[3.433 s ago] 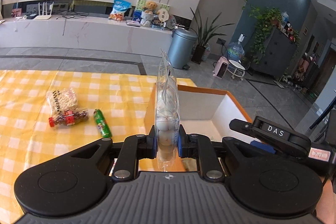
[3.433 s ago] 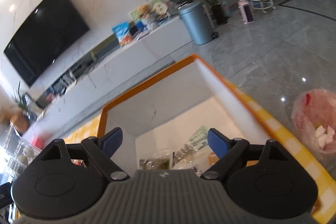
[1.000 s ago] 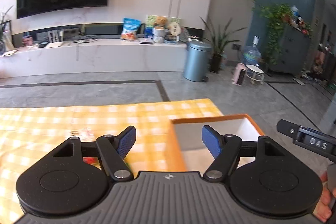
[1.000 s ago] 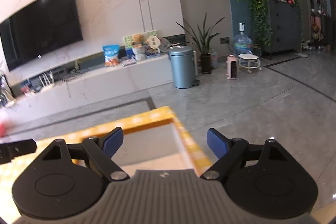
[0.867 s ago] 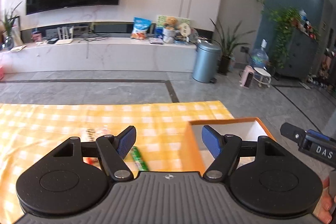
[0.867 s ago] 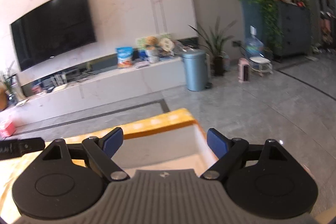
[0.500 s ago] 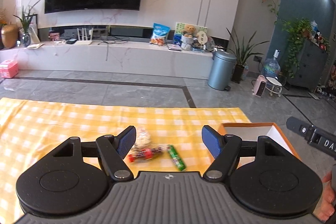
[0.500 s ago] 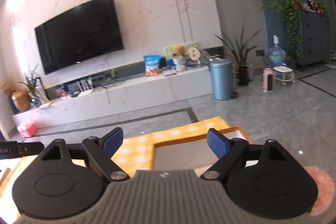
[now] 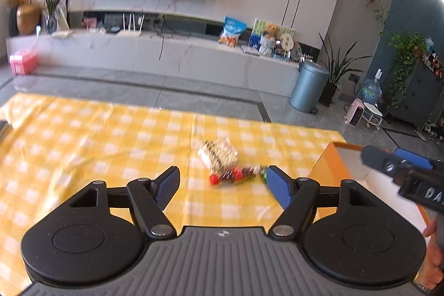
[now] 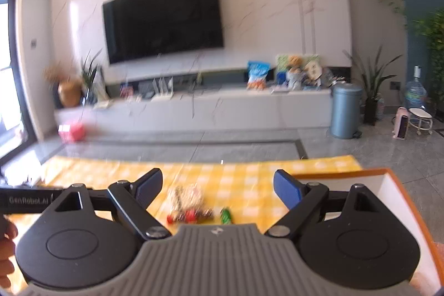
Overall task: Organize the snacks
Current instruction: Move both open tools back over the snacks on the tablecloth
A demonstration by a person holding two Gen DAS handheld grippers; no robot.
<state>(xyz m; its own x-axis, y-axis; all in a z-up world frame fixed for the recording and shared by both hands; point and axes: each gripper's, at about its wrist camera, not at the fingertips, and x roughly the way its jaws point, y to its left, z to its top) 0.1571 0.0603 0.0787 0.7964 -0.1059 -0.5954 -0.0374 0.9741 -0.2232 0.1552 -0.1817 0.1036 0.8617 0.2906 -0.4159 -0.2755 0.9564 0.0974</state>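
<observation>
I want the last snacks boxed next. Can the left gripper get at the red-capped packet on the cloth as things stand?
Probably yes. The left gripper is open and empty, and the red-capped packet lies in the open on the yellow checked cloth, with nothing over it. The white packet and green packet crowd it.

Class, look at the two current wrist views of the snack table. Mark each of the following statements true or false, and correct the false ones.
1. Both the left gripper and right gripper are open and hold nothing. True.
2. Three snacks lie on the yellow checked cloth. True: pale packet, red-and-dark packet, green packet.
3. The cloth is blue. False: yellow and white.
4. The orange-rimmed box sits left of the snacks. False: right.
</observation>
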